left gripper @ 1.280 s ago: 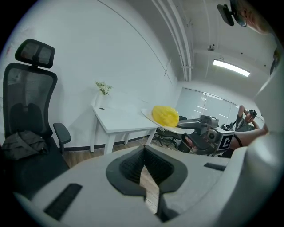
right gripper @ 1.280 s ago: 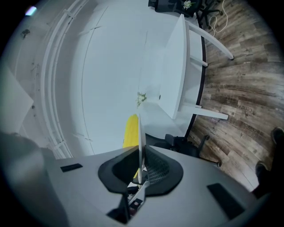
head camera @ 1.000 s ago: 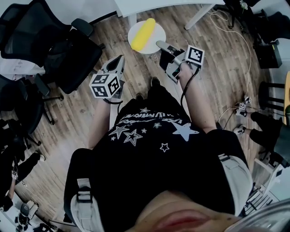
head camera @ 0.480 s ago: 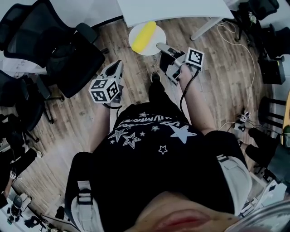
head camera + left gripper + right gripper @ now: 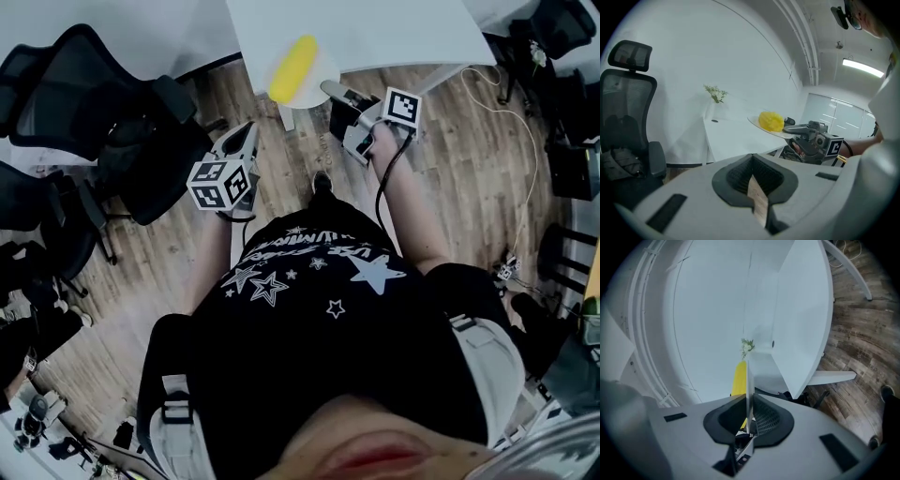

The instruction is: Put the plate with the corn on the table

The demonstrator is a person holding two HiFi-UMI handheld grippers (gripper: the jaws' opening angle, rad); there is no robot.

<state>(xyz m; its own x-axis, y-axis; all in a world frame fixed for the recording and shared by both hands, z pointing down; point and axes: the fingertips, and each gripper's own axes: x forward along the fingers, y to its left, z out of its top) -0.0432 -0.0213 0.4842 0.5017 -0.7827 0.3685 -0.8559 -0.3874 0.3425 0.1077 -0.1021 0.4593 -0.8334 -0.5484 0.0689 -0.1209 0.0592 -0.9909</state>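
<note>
A white plate (image 5: 320, 66) bearing a yellow corn cob (image 5: 293, 67) hangs level at the near edge of the white table (image 5: 375, 33). My right gripper (image 5: 328, 90) is shut on the plate's near rim. In the right gripper view the plate (image 5: 747, 380) shows edge-on as a thin white line between the jaws, with the corn (image 5: 739, 379) to its left. My left gripper (image 5: 247, 133) is held apart at the left, over the floor, jaws together and nothing in them. The left gripper view shows the plate (image 5: 758, 124), the corn (image 5: 770, 121) and the right gripper (image 5: 790, 129) beside the table (image 5: 726, 138).
Black office chairs (image 5: 141, 122) stand at the left, close to the left gripper. A small vase with a sprig (image 5: 715, 96) stands far back on the table. A white table leg (image 5: 832, 377) slants over the wooden floor, and cables (image 5: 511, 112) lie at the right.
The person has walked toward the table. Both grippers and the plate have moved forward, and the plate, earlier over the floor, now reaches the table's near edge. The grip is unchanged.
</note>
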